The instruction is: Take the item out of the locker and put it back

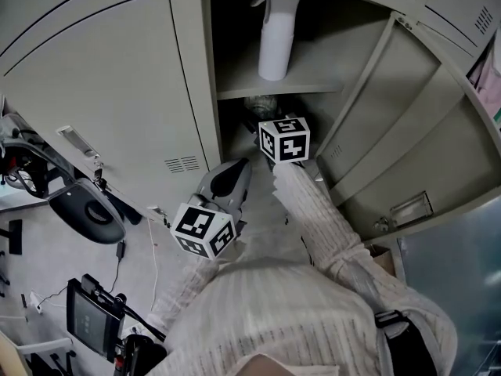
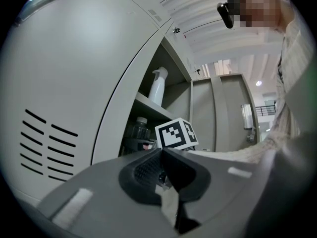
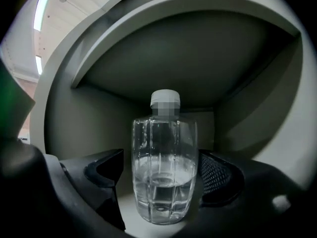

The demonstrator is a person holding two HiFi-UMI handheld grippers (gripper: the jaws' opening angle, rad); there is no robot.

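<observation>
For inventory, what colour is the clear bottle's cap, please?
White cap, best seen in the right gripper view.

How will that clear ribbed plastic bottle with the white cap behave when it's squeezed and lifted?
The clear ribbed plastic bottle is about half full of water, so probably fairly light, with sloshing. Its ribbed walls likely flex under a squeeze. Upright and tall for its base, it could tip if nudged.
</observation>
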